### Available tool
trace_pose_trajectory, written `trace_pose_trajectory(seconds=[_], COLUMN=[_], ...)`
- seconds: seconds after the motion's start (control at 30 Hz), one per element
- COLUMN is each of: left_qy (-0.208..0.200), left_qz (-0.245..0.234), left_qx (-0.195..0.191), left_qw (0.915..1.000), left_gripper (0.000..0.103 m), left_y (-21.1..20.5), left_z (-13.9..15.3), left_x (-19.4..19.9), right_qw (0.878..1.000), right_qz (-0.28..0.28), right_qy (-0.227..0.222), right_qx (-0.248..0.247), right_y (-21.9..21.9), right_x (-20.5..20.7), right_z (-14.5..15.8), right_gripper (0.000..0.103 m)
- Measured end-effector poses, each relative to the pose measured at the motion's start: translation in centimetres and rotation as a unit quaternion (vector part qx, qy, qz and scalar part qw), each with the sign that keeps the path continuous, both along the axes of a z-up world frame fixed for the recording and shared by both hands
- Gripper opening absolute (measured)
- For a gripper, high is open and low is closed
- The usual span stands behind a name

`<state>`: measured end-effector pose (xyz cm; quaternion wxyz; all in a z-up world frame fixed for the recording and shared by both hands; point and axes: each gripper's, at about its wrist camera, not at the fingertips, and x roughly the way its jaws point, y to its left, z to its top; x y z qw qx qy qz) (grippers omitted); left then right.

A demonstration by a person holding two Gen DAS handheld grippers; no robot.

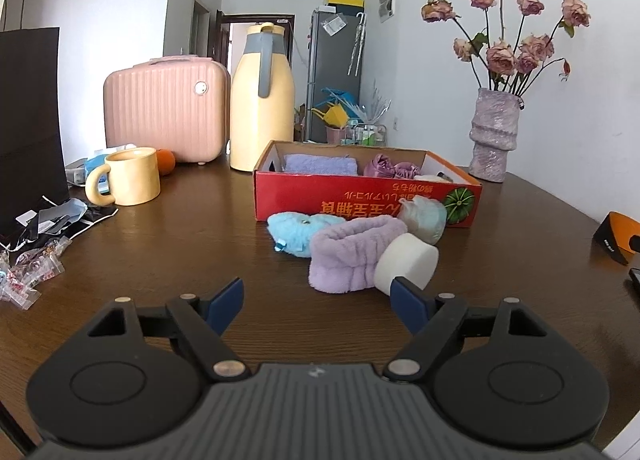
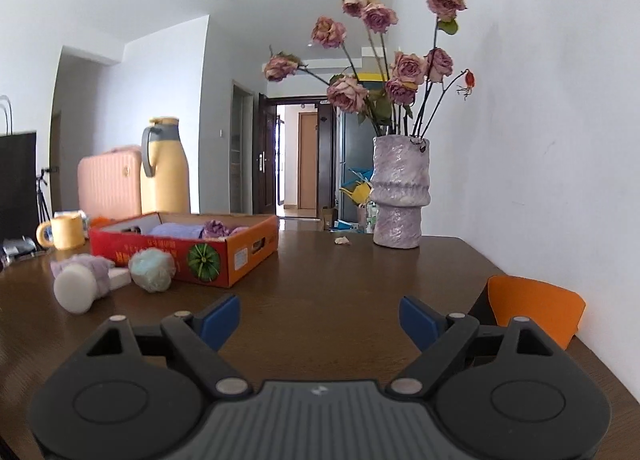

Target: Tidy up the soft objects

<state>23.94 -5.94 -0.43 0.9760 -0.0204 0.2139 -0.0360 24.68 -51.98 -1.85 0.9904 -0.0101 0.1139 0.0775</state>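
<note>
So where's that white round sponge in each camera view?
Left wrist view: the white round sponge lies right of centre, just beyond the left gripper's right fingertip, against the purple fluffy band.
Right wrist view: far left, on the table.
Shared landmark: the red cardboard box behind it.
</note>
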Motion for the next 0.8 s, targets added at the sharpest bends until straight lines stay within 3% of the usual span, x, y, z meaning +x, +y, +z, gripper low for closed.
trace_pose_trajectory(seconds=[0.17, 0.27, 0.37, 0.47, 0.6, 0.8], left_qy=[0.005, 0.01, 0.011, 0.015, 0.024, 0.025], left_qz=[0.001, 0.001, -0.001, 0.003, 0.006, 0.003], left_qx=[-0.003, -0.004, -0.003, -0.007, -0.013, -0.012], left_qw=[1.0, 0.9999, 0.9999, 0.9999, 0.9996, 0.9996], left_gripper=[0.082, 0.082, 0.082, 0.083, 0.083, 0.083], left_y=[0.2, 0.2, 0.3, 0.6, 0.8, 1.0], left_z=[-0.4, -0.6, -0.7, -0.9, -1.4, -1.7], left_x=[0.5, 0.9, 1.0, 1.3, 1.8, 2.0], right_qw=[1.0, 0.999, 0.998, 0.999, 1.0, 0.999], right_qz=[0.006, 0.036, 0.063, 0.041, 0.0, 0.004], right_qy=[0.007, 0.004, -0.008, -0.025, 0.007, 0.034], right_qx=[-0.016, 0.017, 0.014, -0.009, -0.027, -0.034], right_y=[0.9, 1.2, 2.3, 1.9, -0.2, -0.1], right_x=[0.8, 0.7, 0.2, -0.5, 0.4, 1.3], right_z=[-0.2, 0.3, 0.8, 1.4, 0.8, -0.4], right_gripper=[0.086, 0.086, 0.085, 0.087, 0.086, 0.086])
